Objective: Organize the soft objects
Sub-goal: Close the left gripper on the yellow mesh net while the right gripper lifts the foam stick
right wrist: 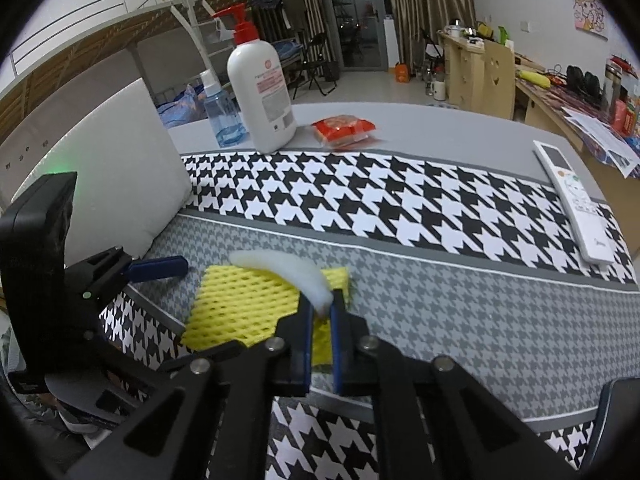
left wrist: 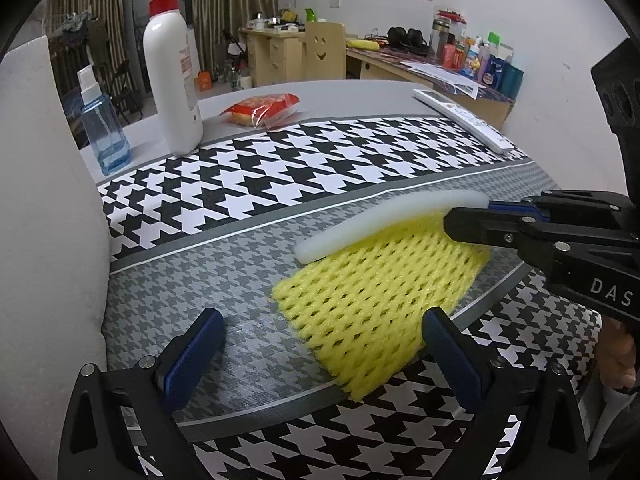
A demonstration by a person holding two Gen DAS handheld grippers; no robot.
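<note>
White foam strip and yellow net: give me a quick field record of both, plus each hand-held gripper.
white foam strip: pinched at one end, lying over the net
yellow foam net: flat on the grey houndstooth cloth, under the strip
right hand-held gripper: shut on the strip
left hand-held gripper: open, empty, at the net's near edge
</note>
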